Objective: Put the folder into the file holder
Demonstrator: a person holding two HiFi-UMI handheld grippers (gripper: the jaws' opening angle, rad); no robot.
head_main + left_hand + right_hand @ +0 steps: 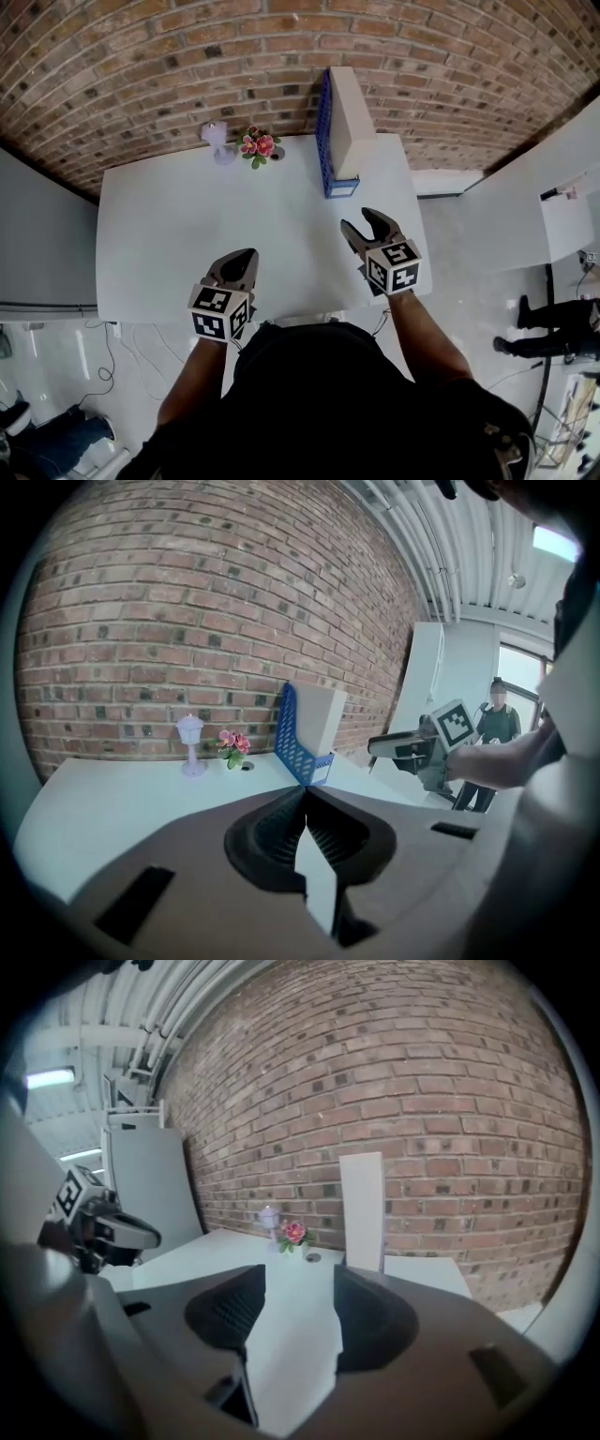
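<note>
- The folder [352, 122] is a plain cream slab with no markings that I can see. It stands upright in the blue mesh file holder [324, 141] and rises well above the holder's rim.
- The holder sits at the far right of the white table [178, 234], hard by the brick wall [141, 66], with its short front end facing the person.
- A pale card on that front end carries nothing I can read; it is too small.
- The left tongs [246, 255] are pressed together with nothing between them. They hang over the near edge of the table, well apart from the holder.
- The right tongs [361, 223] are spread, with only bare table showing in the gap. They are over the table on the near side of the holder, close to it but not touching it.
- In the right gripper view the holder is hidden behind the tongs' own body, so only the folder's upper part shows, against the bricks.
- How deep the folder's foot sits in the holder cannot be made out; the mesh wall covers it.
- A small lilac lamp ornament [217, 141] and a pot of pink flowers [258, 145] stand side by side at the back of the table, left of the holder.
- A bystander [495, 726] shows past the table's right end, partly cut off by the person's arm.
</note>
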